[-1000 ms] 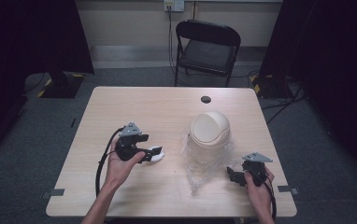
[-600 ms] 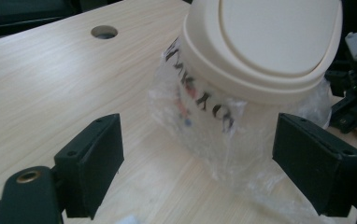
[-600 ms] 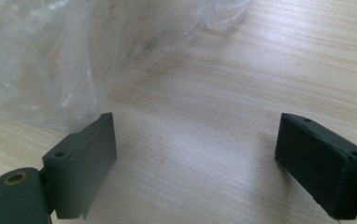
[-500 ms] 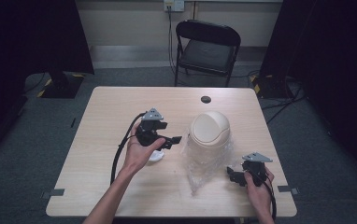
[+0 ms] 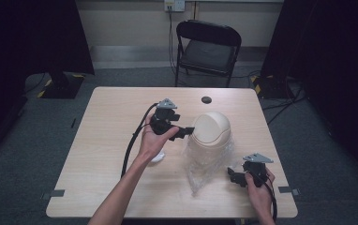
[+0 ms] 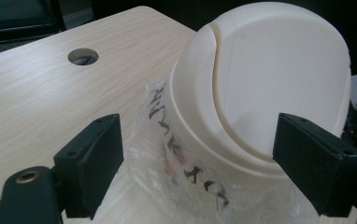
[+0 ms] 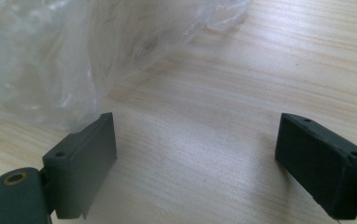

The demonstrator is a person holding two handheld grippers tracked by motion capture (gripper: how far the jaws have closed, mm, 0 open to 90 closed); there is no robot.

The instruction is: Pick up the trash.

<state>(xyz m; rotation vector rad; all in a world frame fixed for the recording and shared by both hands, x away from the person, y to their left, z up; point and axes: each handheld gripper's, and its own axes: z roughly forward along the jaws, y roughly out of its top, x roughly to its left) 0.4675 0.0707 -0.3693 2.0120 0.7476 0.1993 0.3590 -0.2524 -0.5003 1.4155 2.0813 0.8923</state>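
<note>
The surface [image 5: 107,140] carries a cream bin [image 5: 210,133] with a domed swing lid, standing near the middle inside a loose clear plastic bag [image 5: 200,168]. Nothing is gripped, so whatever is meant for the bin looks barely begun. The left gripper [image 5: 186,132], arm stretched forward, hovers at the lid with jaws wide around it. The right gripper [image 5: 231,176] rests low beside the bag, jaws wide, empty.

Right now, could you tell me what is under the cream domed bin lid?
The domed lid sits over a crumpled clear plastic bag with dark lettering, which spreads onto the table. Whether a bin body stands beneath is hidden by lid and bag.
</note>
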